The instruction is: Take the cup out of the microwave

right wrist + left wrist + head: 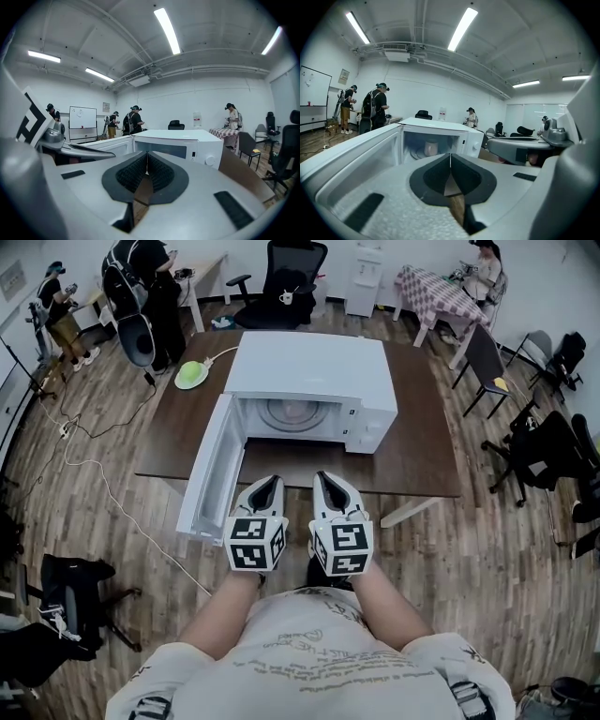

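Observation:
A white microwave (314, 371) stands on a brown table (427, 456), its door (208, 470) swung open toward the left front. In the left gripper view a pale cup (430, 148) sits upright inside the cavity on the turntable. The head view shows only the turntable (286, 414), not the cup. My left gripper (267, 484) hangs at the table's front edge, just right of the open door, jaws closed together and empty (450, 157). Beside it, my right gripper (326, 481) is likewise shut and empty (147, 154), facing the microwave's front (187, 150).
A green dish-like object (191, 376) lies on the table's far left corner with a white cable running off it. Black chairs (539, 451) stand to the right, an office chair (286, 282) behind the table. People stand at the far left (150, 277).

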{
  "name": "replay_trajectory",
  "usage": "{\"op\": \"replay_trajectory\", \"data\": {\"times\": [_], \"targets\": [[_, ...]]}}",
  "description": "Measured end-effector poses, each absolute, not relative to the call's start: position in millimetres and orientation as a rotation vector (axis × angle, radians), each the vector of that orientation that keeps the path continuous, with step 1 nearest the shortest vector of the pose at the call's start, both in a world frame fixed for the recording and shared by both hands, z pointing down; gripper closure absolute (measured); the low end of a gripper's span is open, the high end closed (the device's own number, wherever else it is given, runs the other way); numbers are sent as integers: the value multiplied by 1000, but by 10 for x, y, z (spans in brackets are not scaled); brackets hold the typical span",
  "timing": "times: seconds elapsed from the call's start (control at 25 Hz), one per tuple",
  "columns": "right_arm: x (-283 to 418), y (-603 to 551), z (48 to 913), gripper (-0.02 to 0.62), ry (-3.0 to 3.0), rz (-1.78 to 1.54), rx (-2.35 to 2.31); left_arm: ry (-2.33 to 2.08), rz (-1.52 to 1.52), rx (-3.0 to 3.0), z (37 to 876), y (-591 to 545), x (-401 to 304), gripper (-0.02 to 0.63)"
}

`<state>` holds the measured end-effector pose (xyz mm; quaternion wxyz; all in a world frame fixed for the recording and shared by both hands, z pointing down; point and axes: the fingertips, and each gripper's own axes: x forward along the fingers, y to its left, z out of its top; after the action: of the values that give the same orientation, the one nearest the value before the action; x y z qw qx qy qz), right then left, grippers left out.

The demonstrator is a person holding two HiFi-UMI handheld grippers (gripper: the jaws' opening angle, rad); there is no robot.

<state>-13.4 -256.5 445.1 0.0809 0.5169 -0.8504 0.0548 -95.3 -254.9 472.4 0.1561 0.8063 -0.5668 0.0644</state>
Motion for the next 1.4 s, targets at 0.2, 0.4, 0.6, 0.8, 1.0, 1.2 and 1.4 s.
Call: {"op": "replay_trajectory", "data": {"times": [0.2,0.4,0.6,0.8,1.0,1.2,1.4], "targets": [[-134,-2889,4476,580,-2543,153,1518,-1618,197,2312,4792,-2866,-904,591],[-156,-3215,4487,580,-2550,152,1485,-1620,200,2305,4860,-3223,-920,591],[-101,-3480,4543,580,-2544,177,1471,-1636,210,2297,4966,-3584,-957,591],[3,-3669,4640,580,-2520,191,1467,-1640,218,2278,5139,-3925,-982,591],[89,-3806,4707,580,-2496,201,1456,-1637,264,2285,5298,-4239,-929,577],[170,-3884,4794,578,-2465,160,1439,-1619,386,2298,5556,-4557,-885,515],[257,-3899,4911,580,-2433,168,1428,-1620,427,2273,5751,-4841,-909,512]]}}
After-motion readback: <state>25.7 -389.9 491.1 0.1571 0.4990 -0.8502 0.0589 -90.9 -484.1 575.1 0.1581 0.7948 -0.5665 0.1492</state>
